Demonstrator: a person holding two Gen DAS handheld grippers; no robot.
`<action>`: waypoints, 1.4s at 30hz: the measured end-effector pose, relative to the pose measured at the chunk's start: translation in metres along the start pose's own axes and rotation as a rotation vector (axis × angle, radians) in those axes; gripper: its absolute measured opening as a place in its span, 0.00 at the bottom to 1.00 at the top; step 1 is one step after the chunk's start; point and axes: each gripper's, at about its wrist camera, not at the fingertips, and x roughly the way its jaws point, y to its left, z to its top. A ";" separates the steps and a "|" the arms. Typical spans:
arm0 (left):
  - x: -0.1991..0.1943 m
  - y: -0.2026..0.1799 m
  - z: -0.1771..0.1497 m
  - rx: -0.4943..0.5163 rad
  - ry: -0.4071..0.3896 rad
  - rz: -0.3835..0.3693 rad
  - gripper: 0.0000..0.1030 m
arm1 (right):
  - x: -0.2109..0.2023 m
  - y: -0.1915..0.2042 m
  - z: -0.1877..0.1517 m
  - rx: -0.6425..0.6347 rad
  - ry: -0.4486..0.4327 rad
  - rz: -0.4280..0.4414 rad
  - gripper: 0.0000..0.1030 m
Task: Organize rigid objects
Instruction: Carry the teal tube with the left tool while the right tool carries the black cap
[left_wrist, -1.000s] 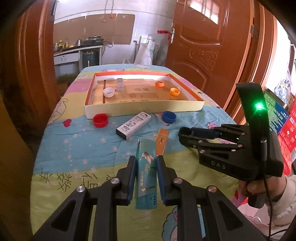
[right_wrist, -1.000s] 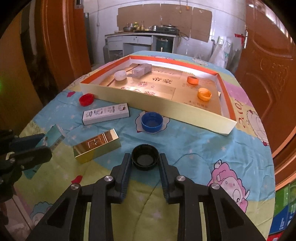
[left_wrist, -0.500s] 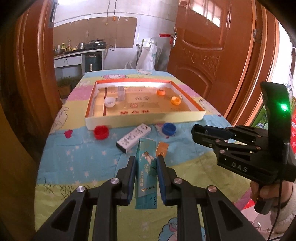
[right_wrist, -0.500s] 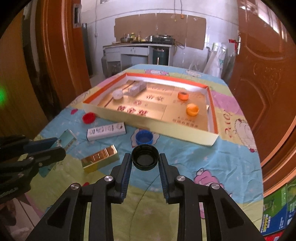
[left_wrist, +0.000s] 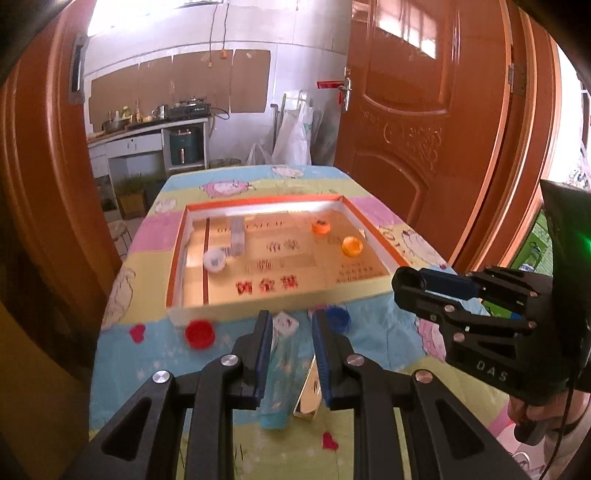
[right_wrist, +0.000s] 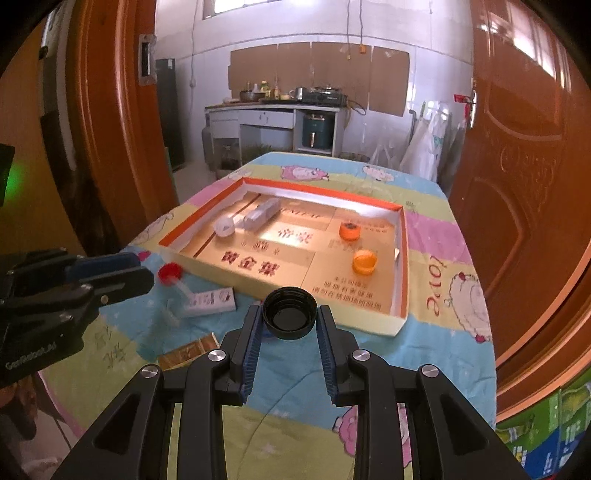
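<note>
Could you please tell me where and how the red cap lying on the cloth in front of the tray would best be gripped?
Probably across its round side wall, coming from above. The red cap lies flat on the tablecloth, clear of the tray wall and the white box, so pads should fit on opposite sides of its rim; any pair of sides works.

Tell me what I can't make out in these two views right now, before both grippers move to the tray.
- Teal box, left wrist view: motion-blurred; its print is unreadable, its sides covered by the left gripper fingers.
- Gold bar, same view: mostly behind the right-hand finger.
- Blue cap, same view: partly behind that fingertip.
- Black cap, right wrist view: its underside can't be seen in the right gripper.
</note>
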 end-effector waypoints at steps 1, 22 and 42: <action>0.001 -0.001 0.004 0.005 -0.002 0.006 0.22 | 0.000 -0.002 0.003 0.000 -0.004 0.000 0.29; 0.040 0.026 -0.020 0.023 0.120 -0.019 0.25 | 0.011 -0.012 -0.016 0.056 0.031 0.050 0.29; 0.078 0.010 -0.047 0.163 0.244 -0.076 0.30 | 0.016 -0.025 -0.032 0.108 0.055 0.066 0.29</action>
